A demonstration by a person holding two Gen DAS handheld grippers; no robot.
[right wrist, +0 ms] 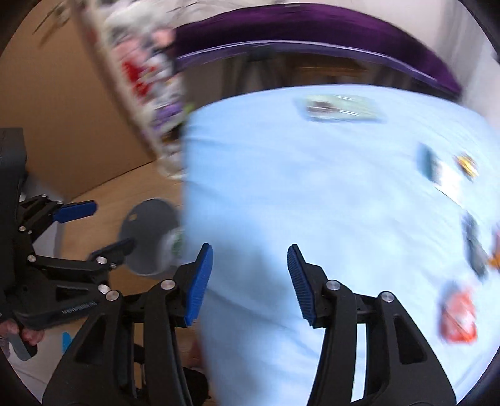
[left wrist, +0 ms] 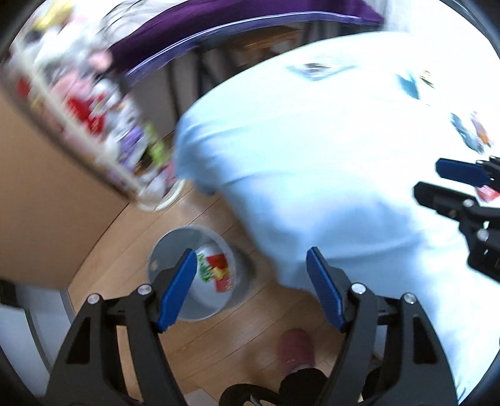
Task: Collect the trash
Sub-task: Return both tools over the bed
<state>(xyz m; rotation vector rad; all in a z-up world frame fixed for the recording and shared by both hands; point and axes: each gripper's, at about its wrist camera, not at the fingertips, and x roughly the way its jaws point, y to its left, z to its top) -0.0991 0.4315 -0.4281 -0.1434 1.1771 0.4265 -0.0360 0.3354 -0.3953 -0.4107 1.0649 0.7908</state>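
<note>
Down on the wood floor (left wrist: 131,250), right beside the near corner of the bed (left wrist: 312,175), sits the grey bin (left wrist: 165,250). It's round and open at the top, and I can see a white wrapper with red and green print (left wrist: 215,268) lying in the bottom of it. Everything's pretty smeared, so take the small details loosely.

My left claw (left wrist: 251,289) hangs over the floor next to the bed corner with its blue pads spread wide and nothing between them; one pad lines up over the bin, the other over the edge of the light blue sheet. My right claw (right wrist: 250,281) is over the sheet close to that same corner, jaws parted to a medium gap, nothing gripped that I can make out.

Rest of the trash is on the bed: a pale flat packet (right wrist: 340,107) toward the far side, a teal and white one (right wrist: 437,171) further over, a dark one (right wrist: 475,246) near the side edge, and a red and white wrapper (right wrist: 457,315) on the near side, well apart from the bin. I can't read what any of them are.

Beyond the bed's far edge there's a purple cover (right wrist: 297,28), and past the bin a big brown cardboard panel (left wrist: 47,187) with a cluttered rack of colourful stuff (left wrist: 93,106) next to it.
</note>
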